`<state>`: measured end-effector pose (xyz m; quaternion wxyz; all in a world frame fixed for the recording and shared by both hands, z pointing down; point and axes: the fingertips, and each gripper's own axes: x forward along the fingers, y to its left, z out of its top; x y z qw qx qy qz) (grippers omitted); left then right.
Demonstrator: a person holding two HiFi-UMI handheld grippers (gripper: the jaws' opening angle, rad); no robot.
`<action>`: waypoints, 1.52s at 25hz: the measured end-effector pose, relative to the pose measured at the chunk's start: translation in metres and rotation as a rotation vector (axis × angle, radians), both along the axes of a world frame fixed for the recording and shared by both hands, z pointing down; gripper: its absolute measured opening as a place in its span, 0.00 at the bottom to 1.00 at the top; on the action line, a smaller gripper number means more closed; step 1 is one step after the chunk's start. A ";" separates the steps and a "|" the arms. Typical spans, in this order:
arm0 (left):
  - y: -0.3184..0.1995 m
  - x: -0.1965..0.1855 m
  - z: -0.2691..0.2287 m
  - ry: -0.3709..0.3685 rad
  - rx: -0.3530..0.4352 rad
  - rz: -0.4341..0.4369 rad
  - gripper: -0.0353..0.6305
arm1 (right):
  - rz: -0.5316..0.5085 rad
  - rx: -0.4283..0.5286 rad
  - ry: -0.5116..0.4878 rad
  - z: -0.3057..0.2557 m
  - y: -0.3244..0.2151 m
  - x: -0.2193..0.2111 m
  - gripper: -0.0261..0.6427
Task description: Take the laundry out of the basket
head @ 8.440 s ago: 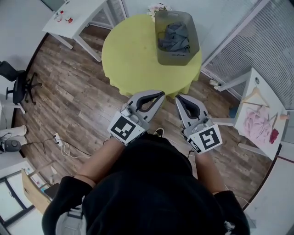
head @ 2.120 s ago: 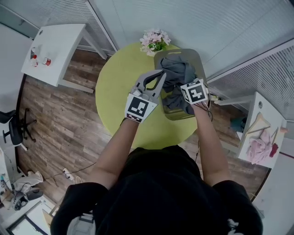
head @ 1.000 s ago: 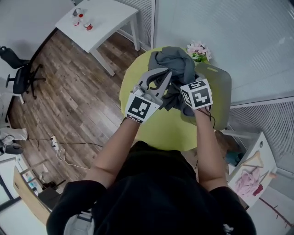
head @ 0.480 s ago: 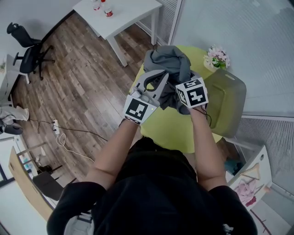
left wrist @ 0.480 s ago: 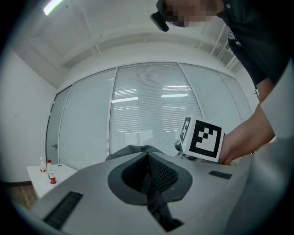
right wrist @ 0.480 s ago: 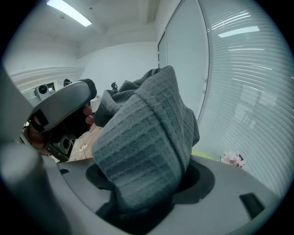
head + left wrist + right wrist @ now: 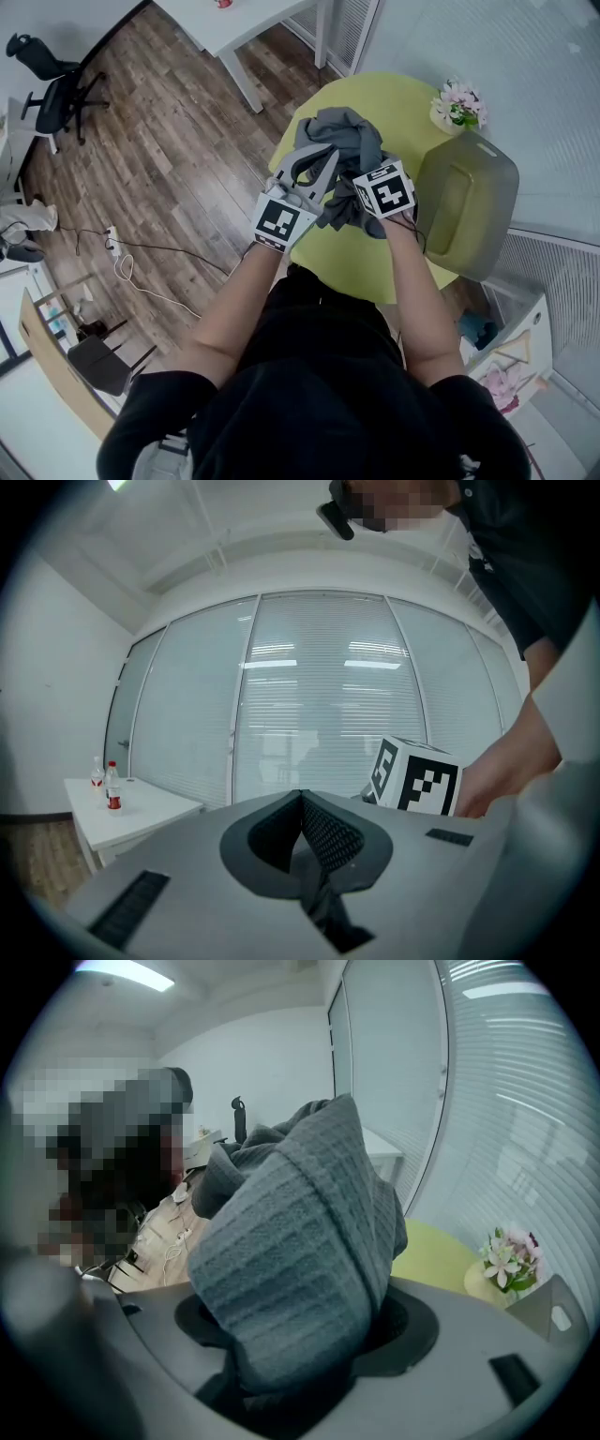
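A grey knit garment (image 7: 337, 131) hangs bunched above the round yellow-green table (image 7: 394, 253). My right gripper (image 7: 370, 183) is shut on a thick fold of it. In the right gripper view the cloth (image 7: 300, 1241) fills the space between the jaws and hides the fingertips of my right gripper (image 7: 305, 1335). My left gripper (image 7: 330, 159) is just left of the garment, with its pads (image 7: 319, 832) pressed together and no cloth between them. The olive-grey basket (image 7: 469, 206) stands on the table's right side and looks empty.
A small pot of pink flowers (image 7: 459, 103) sits on the table behind the basket, and it shows again in the right gripper view (image 7: 506, 1255). A white side table (image 7: 253, 19) stands at the far left. Beyond it are an office chair (image 7: 47, 66) and floor cables (image 7: 122, 272).
The garment has come up out of the basket and moved left over the table, held in the right gripper. The left gripper moved along beside it and stayed shut.
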<state>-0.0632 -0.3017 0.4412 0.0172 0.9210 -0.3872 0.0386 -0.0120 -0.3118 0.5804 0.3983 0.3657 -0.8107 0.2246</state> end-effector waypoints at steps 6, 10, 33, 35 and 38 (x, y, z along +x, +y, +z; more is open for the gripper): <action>0.003 0.000 0.058 -0.011 -0.090 -0.002 0.07 | -0.024 -0.101 0.052 0.067 0.023 0.009 0.56; 0.008 0.007 0.096 -0.034 -0.147 0.008 0.07 | -0.062 -0.158 0.074 0.110 0.042 0.012 0.56; 0.016 0.018 0.151 -0.104 -0.227 0.052 0.07 | -0.174 -0.195 0.063 0.144 0.061 0.007 0.59; 0.017 0.019 0.143 -0.100 -0.216 0.062 0.07 | -0.160 -0.154 0.034 0.124 0.059 0.007 0.59; 0.021 0.019 0.126 -0.094 -0.197 0.089 0.07 | -0.107 -0.085 -0.012 0.089 0.058 0.011 0.59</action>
